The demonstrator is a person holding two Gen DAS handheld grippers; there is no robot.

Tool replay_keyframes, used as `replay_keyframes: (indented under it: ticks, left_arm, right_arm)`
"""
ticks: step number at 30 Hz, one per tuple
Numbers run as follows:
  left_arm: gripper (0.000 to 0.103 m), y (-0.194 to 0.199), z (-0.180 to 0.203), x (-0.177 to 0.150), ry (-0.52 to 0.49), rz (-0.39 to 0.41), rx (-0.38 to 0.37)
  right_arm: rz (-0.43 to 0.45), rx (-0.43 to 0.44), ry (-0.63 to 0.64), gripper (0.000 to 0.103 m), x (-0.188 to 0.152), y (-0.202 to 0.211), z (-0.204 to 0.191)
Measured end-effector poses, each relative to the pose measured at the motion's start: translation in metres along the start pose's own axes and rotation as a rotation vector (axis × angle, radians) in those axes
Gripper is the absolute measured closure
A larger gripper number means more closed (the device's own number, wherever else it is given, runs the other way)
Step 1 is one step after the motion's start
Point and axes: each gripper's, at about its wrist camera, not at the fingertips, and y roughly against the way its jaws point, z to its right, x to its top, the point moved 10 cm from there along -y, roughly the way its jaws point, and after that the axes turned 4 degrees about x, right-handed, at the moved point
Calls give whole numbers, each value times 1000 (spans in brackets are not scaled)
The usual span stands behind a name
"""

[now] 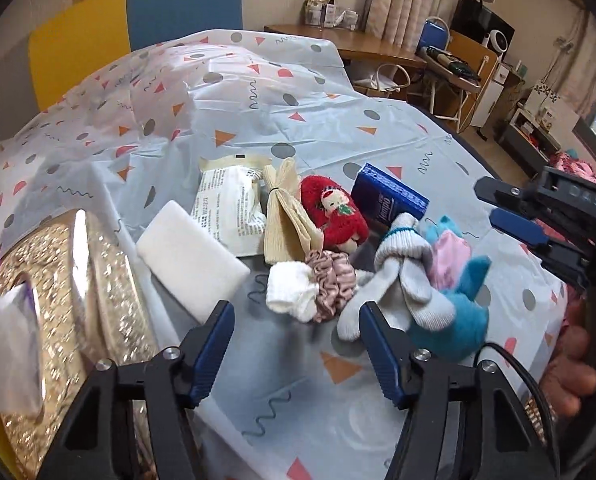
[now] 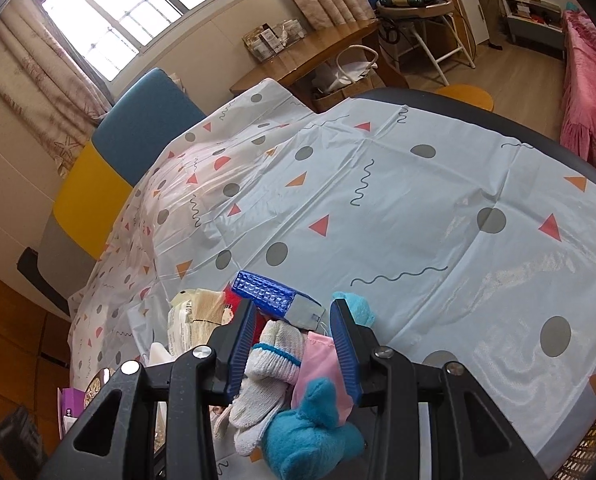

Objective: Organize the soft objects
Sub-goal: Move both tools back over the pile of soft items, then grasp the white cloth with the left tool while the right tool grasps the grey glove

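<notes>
Blue-padded left gripper (image 1: 296,338) sits closest, jaws apart with nothing between them, hovering over the patterned tablecloth (image 1: 258,380) just short of a white cloth (image 1: 290,292) and pink scrunchie (image 1: 331,286). Right gripper (image 2: 294,344) hangs a bit open above the grey-white glove (image 2: 270,372) and pink cloth (image 2: 317,360), can't tell if it's touching them. Red doll (image 1: 333,212) and blue packet (image 1: 389,196) lie further back

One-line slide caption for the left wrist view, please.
Left tool, open, hovers over the soft pile: white sock, pink scrunchie, grey glove, teal plush, on patterned tablecloth.
</notes>
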Motion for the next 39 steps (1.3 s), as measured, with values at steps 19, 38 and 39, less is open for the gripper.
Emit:
replay_keyframes:
  ticks: [19,38,39]
  left_arm:
    - [95,-17,6,-21,66,-46,-119]
    - [77,49,-17,-115,-53,7,-49]
    - [61,54,-19,-113,-53,28,-44]
  right_arm:
    - [-39,10,11,64,-7,-9,-2]
    - [-365,-23,446,63,-96,-63,-60]
    - [-364,-53,463,63,-96,-66,-56]
